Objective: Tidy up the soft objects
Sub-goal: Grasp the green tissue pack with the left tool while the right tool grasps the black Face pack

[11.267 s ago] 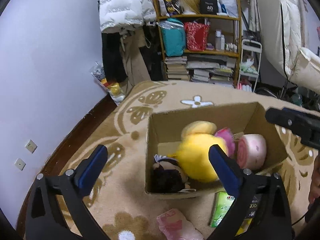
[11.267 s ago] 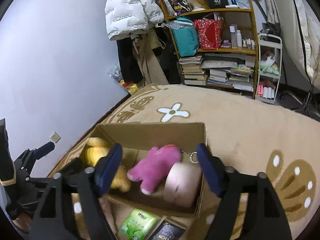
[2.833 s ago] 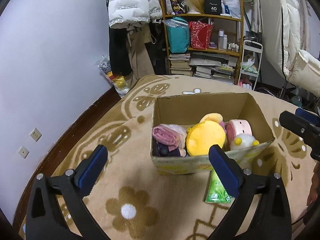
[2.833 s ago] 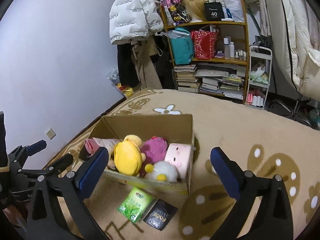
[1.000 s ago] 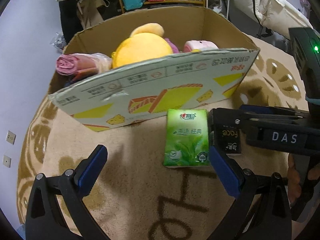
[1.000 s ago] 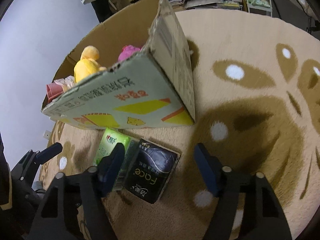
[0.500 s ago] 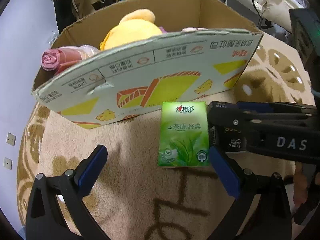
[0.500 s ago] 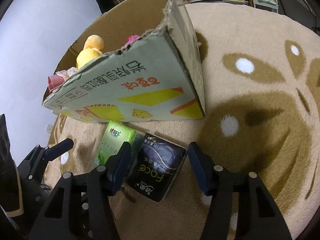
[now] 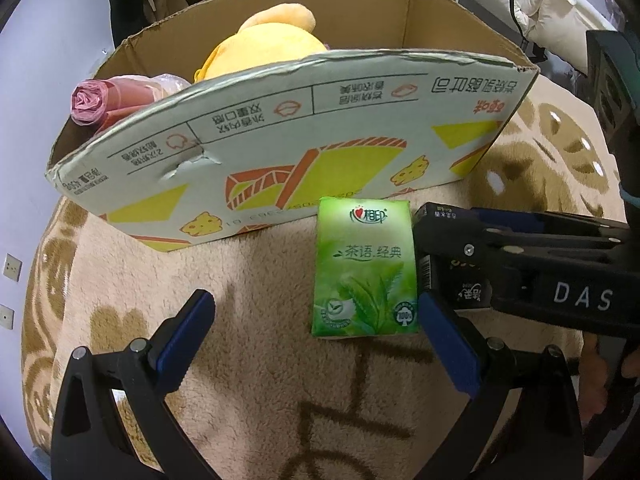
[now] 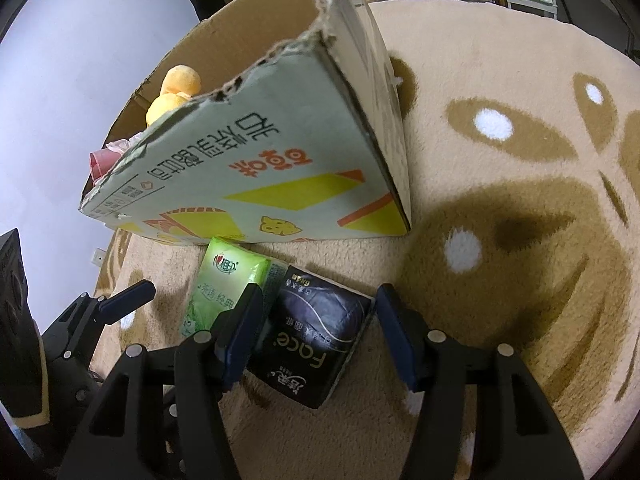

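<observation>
Fingers [image 10: 244, 332] pinch black pack [image 10: 316, 336] | label: "Face" | arm: "DAS"

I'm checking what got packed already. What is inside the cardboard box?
Above the cardboard box front wall show a yellow plush toy and, at its left end, a rolled pink bundle with clear plastic. That wall hides everything lower down.

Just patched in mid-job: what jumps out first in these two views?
The big cardboard box fills the middle of the rug, with a yellow plush toy poking over its torn rim. In front of it lie a green tissue pack and a black tissue pack side by side. The right gripper straddles the black one; the left gripper is open beside the green one.
</observation>
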Demonstrator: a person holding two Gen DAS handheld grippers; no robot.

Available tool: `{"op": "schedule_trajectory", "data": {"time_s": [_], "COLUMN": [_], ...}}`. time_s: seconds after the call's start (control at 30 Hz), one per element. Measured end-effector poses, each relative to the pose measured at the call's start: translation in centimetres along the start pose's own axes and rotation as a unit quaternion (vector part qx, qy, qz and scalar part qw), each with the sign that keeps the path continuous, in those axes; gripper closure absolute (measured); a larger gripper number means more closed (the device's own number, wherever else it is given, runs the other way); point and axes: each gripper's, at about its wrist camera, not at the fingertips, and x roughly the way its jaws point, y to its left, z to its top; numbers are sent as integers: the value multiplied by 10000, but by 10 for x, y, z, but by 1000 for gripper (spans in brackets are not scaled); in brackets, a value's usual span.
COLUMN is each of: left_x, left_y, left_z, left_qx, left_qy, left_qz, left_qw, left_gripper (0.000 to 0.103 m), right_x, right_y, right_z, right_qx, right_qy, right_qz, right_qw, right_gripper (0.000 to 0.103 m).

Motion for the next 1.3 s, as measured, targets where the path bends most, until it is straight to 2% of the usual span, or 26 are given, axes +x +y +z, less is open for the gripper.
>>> {"op": "schedule_trajectory", "data": {"time_s": [0.43, 0.57, 0.6, 0.7, 0.77, 0.83, 1.13, 1.3], "left_x": [11, 16, 19, 22, 23, 25, 22, 7], "left_y": [0, 3, 5, 3, 2, 2, 13, 18], "left_z": [0, 1, 0, -4, -6, -9, -25, -34], "left_qx": [19, -26, -37, -23, -1, -40, -358, -435], "left_qy": [58, 98, 111, 111, 115, 151, 90, -94], "left_qz": [-6, -93, -124, -170, -191, -248, -36, 106], "left_qw": [10000, 9999, 9999, 9998, 9998, 9996, 9993, 9990], "left_gripper": [4, 14, 16, 27, 41, 50, 51, 51], "right_x": [3, 9, 10, 13, 14, 14, 9, -4], "right_y": [3, 10, 12, 17, 19, 21, 23, 28], "right_z": [0, -1, -2, -3, -4, -4, -5, -7], "right_qx": [-108, -196, -214, -244, -278, -308, -359, -424], "right_qy": [24, 24, 21, -3, -28, -57, -232, -485], "right_qz": [-43, -121, -148, -191, -215, -240, -279, -356], "right_qw": [9999, 9997, 9997, 9995, 9994, 9992, 9987, 9973], "right_gripper": [40, 41, 44, 45, 45, 46, 46, 47]}}
